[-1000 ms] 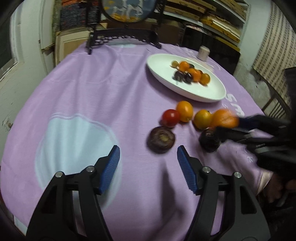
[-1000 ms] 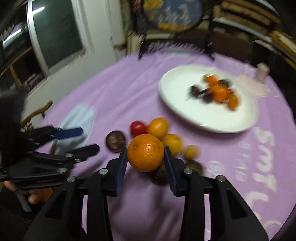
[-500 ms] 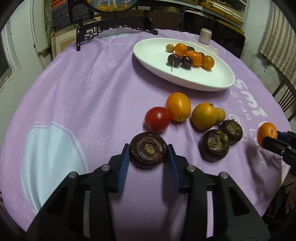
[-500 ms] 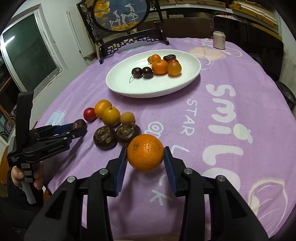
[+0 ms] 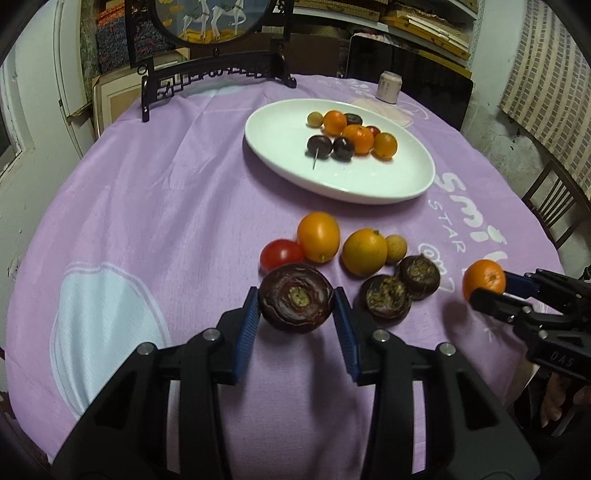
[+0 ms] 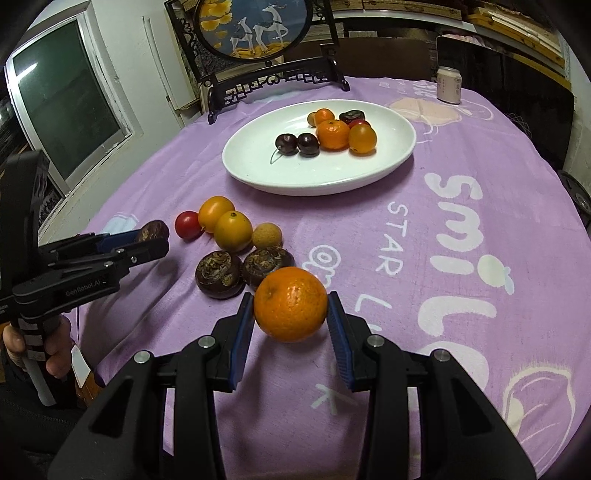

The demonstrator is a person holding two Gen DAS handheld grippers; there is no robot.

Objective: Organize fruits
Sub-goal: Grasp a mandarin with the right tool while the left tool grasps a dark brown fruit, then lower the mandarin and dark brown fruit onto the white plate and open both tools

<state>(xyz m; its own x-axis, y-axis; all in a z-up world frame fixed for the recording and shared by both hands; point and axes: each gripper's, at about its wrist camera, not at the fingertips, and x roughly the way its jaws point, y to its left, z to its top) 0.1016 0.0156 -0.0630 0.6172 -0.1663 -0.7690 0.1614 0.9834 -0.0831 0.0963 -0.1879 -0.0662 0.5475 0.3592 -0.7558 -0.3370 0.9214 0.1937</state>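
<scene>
My left gripper [image 5: 295, 317] is shut on a dark brown water chestnut [image 5: 295, 298], held just above the purple cloth. My right gripper [image 6: 290, 319] is shut on a small orange mandarin [image 6: 290, 303], also lifted; it shows at the right of the left wrist view [image 5: 484, 279]. On the cloth lie a red tomato [image 5: 281, 253], two orange fruits [image 5: 318, 236] [image 5: 364, 252], a pale longan [image 5: 396, 249] and two more water chestnuts [image 5: 386, 298] [image 5: 419, 277]. A white oval plate [image 5: 388, 184] behind them holds several small fruits.
A dark carved stand with a round deer picture [image 6: 255, 26] stands at the table's far edge. A small can [image 6: 448, 85] stands at the far right. A chair [image 5: 554, 206] stands beside the table on the right.
My left gripper has lifted the water chestnut it closed on off the cloth. My right gripper has moved in over the table with the mandarin.
</scene>
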